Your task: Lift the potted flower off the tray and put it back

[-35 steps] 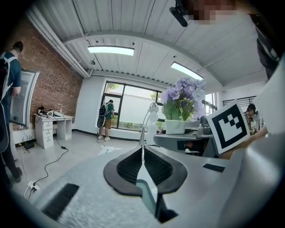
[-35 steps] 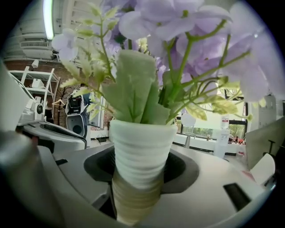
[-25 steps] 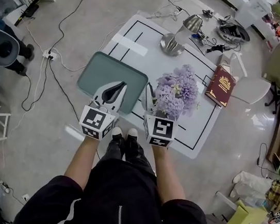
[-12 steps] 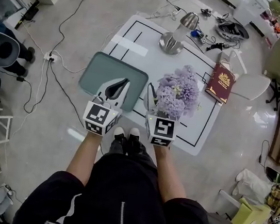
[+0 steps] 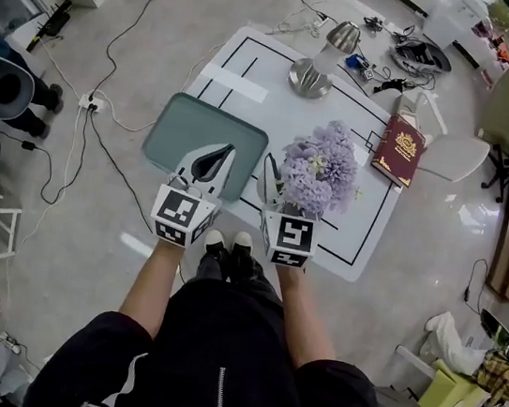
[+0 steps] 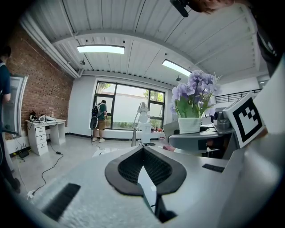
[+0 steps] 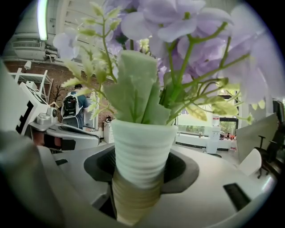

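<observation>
Head view: pot of potted flower (image 5: 321, 172) hidden under its own blooms; we can't tell if it's raised or resting. Near edge of tray (image 5: 185, 126) covered by left gripper (image 5: 211, 163). One finger of right gripper (image 5: 280, 188) lost under petals. Right gripper view: pot base cut off at btm edge, bloom tops at top edge. Print on book (image 5: 401, 151) cover too small for us to read.

one tray (image 5: 194, 132), one potted flower (image 5: 321, 172), one lamp (image 5: 319, 63) and one book (image 5: 401, 151).
</observation>
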`<move>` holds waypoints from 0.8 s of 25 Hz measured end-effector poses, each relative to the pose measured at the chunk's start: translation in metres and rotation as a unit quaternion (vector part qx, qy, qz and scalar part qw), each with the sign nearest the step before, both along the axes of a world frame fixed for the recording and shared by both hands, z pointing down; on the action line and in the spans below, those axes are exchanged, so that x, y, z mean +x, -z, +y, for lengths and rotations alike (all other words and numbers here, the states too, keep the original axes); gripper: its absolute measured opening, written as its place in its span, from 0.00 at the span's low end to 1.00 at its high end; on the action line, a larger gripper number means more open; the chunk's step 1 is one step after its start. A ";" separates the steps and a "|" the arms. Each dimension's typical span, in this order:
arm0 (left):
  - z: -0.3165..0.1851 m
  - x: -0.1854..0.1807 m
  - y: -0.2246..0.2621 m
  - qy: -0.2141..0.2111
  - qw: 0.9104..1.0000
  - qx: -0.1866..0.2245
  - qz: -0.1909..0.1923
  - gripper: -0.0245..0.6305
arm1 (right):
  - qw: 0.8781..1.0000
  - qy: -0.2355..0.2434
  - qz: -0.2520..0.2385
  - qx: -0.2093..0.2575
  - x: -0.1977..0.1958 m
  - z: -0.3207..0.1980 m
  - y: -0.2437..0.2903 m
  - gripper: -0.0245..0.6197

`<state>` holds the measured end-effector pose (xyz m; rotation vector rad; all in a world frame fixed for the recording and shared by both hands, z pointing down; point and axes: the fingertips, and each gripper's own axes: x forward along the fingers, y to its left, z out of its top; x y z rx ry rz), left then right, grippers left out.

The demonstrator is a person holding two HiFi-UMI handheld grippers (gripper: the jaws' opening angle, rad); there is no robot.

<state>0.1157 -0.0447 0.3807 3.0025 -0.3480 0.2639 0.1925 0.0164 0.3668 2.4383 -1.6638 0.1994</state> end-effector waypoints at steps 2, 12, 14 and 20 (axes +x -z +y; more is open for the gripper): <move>0.001 0.000 0.000 -0.001 1.000 0.000 0.000 0.04 | 1.000 0.002 0.000 0.000 -0.001 0.000 0.001 0.44; 0.008 -0.005 -0.002 -0.009 1.000 -0.002 -0.001 0.04 | 1.000 0.013 -0.001 -0.003 -0.008 -0.002 -0.001 0.44; 0.007 -0.006 -0.002 -0.006 1.000 -0.002 -0.002 0.04 | 1.000 0.016 0.000 -0.002 -0.009 -0.003 -0.002 0.44; 0.003 -0.009 -0.006 -0.003 1.000 -0.002 -0.006 0.04 | 1.000 0.021 0.002 -0.004 -0.012 -0.008 -0.003 0.44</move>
